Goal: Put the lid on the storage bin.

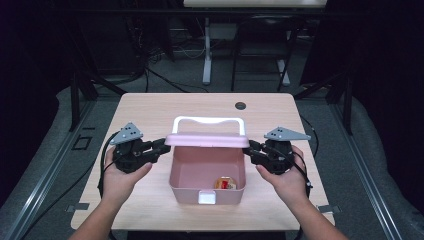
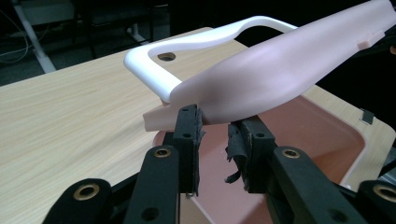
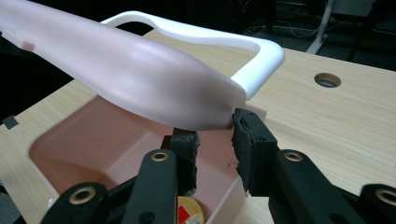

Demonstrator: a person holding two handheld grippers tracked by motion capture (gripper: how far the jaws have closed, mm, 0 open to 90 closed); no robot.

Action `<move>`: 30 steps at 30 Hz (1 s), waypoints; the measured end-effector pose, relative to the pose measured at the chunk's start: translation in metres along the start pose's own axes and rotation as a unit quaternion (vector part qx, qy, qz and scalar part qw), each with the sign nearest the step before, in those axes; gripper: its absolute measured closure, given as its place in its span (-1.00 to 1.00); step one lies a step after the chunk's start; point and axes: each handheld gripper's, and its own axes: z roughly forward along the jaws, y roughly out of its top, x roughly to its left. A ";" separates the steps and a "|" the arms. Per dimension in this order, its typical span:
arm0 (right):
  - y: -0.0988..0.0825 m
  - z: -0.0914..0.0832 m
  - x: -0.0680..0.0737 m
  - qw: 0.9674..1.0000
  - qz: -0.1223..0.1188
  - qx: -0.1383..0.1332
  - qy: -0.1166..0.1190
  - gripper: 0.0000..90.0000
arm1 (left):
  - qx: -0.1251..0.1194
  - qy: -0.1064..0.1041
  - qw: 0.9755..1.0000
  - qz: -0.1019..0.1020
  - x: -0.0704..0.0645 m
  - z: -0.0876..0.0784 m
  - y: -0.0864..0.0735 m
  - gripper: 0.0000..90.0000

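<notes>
We're looking at the pink box point(image 1: 206, 175), sitting on the near half of the wooden table point(image 1: 150, 107), and its pink lid point(image 1: 206, 140) is raised over the far side of the box, the white handle point(image 1: 208, 121) looping up behind it. The left gripper point(image 1: 164, 145) is at the lid's left end and the right gripper point(image 1: 248, 148) at its right end, a hand point(image 1: 120, 177) under each one. From the high view we get the whole layout and a small round thing with red and yellow on it point(image 1: 225, 184) lying at the near right of the box floor; the print on it is too small for us to read. The left gripper view takes us right under the lid's end: the worn black pads point(image 2: 189, 128) stand narrowly apart just beneath its edge, and we cannot tell whether they press on it. The right gripper view gives us the same story at the other end, pads point(image 3: 250, 135) close under the lid, grip unclear, with the round thing point(image 3: 189, 212) peeking out below the jaws. Beyond the box, a round hole point(image 1: 240, 105) sits near the table's far edge. Further out there's a grey floor, cables, a white desk leg point(image 1: 206, 55) and a dark room
</notes>
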 end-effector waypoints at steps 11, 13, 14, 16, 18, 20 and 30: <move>-0.018 -0.009 0.003 1.000 0.005 0.012 0.015 0.66 | 0.005 -0.010 1.000 0.005 -0.009 -0.011 -0.021 0.66; -0.022 -0.010 0.003 1.000 0.008 0.014 0.019 0.69 | 0.008 -0.011 1.000 0.004 -0.010 -0.012 -0.024 0.69; -0.024 -0.011 0.003 1.000 0.009 0.016 0.020 0.70 | 0.008 -0.013 1.000 0.003 -0.011 -0.013 -0.027 0.70; -0.028 -0.012 0.003 1.000 0.011 0.016 0.024 0.72 | 0.011 -0.014 1.000 -0.003 -0.011 -0.013 -0.030 0.74; -0.031 -0.012 0.003 0.999 0.014 0.017 0.027 0.73 | 0.016 -0.016 1.000 -0.001 -0.011 -0.013 -0.033 0.77; -0.033 -0.012 0.002 0.999 0.017 0.018 0.030 0.75 | 0.020 -0.017 1.000 -0.001 -0.012 -0.014 -0.035 0.82; -0.035 -0.012 0.004 0.999 0.015 0.018 0.032 0.75 | 0.014 -0.034 0.999 -0.009 -0.017 -0.018 -0.044 0.99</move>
